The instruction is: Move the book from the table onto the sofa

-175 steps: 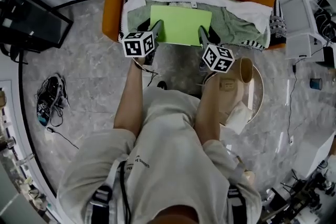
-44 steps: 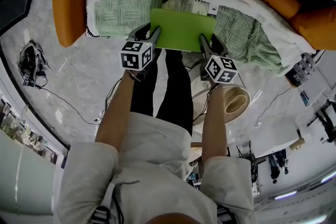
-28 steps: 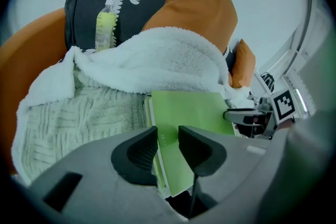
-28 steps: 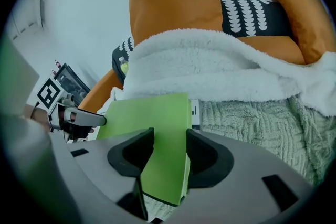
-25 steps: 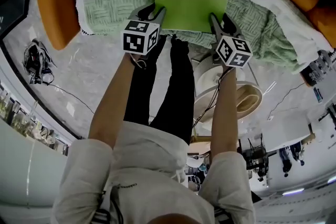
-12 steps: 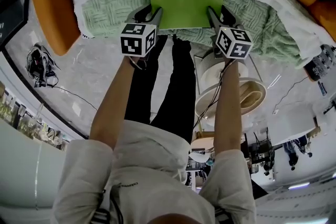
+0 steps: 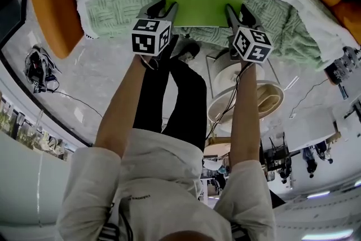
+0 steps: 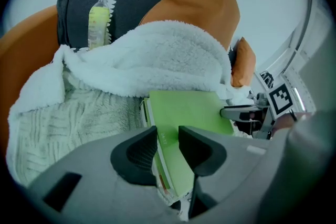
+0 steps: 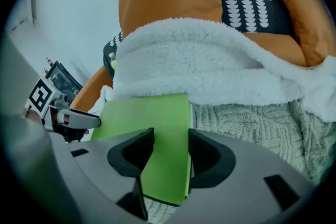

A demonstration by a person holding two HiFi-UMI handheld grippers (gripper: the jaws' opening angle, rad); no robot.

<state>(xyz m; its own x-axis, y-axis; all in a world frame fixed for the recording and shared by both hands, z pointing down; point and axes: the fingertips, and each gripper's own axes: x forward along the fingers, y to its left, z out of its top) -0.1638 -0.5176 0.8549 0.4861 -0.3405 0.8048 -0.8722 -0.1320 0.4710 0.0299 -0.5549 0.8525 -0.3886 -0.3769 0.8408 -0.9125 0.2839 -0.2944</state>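
Green book (image 7: 204, 4), side edges clamped, left hand-held gripper (image 7: 167, 5), right hand-held gripper (image 7: 236, 8)

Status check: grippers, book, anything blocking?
Left gripper and right gripper both clamped on green book. Book over green knit blanket on sofa, not released. White fleece throw bunched just behind.

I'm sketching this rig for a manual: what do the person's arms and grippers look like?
The left gripper and right gripper are grey with black-padded jaws, each carrying a white cube with black square markers. A thin dark cable loops at the left wrist. Arms are bare below short pale beige sleeves.
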